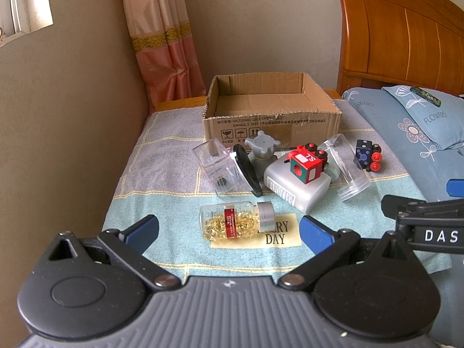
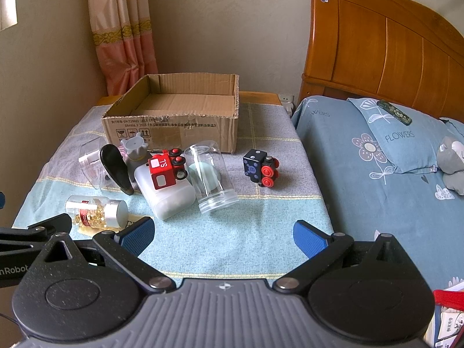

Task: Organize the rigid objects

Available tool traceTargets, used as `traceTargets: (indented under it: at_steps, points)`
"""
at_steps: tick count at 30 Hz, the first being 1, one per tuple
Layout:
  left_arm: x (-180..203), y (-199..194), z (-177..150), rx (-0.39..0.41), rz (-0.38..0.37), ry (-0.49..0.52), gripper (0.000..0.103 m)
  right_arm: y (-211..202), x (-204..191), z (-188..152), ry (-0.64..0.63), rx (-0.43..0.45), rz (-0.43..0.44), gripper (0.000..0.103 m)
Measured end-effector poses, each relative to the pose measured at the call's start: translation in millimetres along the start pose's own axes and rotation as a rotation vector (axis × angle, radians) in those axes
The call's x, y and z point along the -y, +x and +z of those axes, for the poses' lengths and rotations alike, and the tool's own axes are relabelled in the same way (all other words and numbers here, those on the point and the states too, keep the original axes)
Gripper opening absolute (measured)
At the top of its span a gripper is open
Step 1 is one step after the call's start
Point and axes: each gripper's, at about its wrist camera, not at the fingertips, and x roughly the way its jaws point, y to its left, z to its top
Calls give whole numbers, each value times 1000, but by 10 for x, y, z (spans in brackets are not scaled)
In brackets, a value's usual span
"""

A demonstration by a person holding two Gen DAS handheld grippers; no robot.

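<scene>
The cardboard box sits open at the far end of the towel-covered table, nothing visible inside. Just in front of the box lies a cluster: a clear square container on its side, a black handle, a grey knob, a white bottle with a red toy train on top, and a clear jar. A dark blue toy train stands apart from the box's right corner. Nearer than the cluster, a capsule bottle lies on its side. The left gripper and the right gripper both hover with fingers spread wide, holding nothing
</scene>
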Motion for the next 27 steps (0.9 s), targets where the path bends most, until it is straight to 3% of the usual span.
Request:
traceTargets:
  at_steps: [17, 27]
  points:
    - [33, 43, 21, 9, -7, -3, 102, -5, 23, 19, 5, 2, 2, 103]
    - [18, 101, 13, 54, -24, -22, 102, 35, 43, 41, 11, 6, 11, 103]
